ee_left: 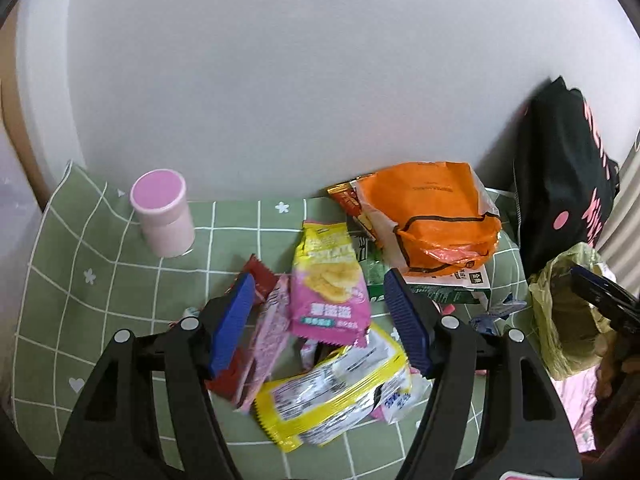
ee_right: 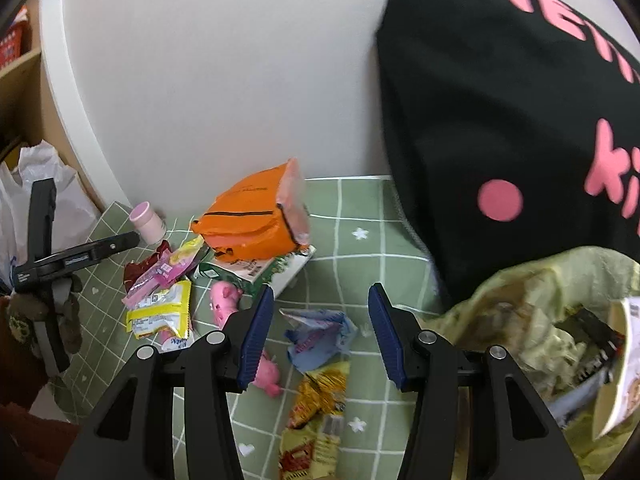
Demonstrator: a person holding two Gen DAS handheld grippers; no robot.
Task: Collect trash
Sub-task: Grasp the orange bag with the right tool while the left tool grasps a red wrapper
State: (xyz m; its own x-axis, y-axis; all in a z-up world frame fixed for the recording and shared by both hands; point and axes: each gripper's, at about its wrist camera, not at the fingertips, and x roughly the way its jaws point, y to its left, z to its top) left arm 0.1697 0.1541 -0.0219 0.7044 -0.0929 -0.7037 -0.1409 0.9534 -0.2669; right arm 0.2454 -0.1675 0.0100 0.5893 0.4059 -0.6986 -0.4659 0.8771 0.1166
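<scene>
Nearest the left wrist camera, the left gripper [ee_left: 320,324] is seen with its blue fingers [ee_left: 232,324] held well apart and nothing clamped; a heap of wrappers lies under and between them on the green checked tablecloth [ee_left: 100,280]. A yellow packet [ee_left: 332,400] is nearest, a pink chip bag [ee_left: 328,280] lies partly over it, and a dark red wrapper [ee_left: 260,276] is seen to the left, beside a pale pink wrapper [ee_left: 268,340].

Nearest the right wrist camera, the right gripper [ee_right: 320,332] is likewise spread wide with nothing held. A crumpled blue wrapper [ee_right: 320,332] lies on the cloth between its fingers [ee_right: 256,332], a yellow and red snack packet [ee_right: 320,396] is nearer, and a pink pig toy [ee_right: 224,300] lies to the left. At the near right, a yellowish-green trash bag [ee_right: 512,304] stands open with rubbish inside.

Farther back, an orange bag [ee_left: 432,216] rests on a green and white carton [ee_left: 452,288]. A pink-lidded cylindrical container [ee_left: 162,212] stands upright at the far left, close to the white wall. A black bag with pink lettering [ee_right: 500,100] is propped at the far right.
</scene>
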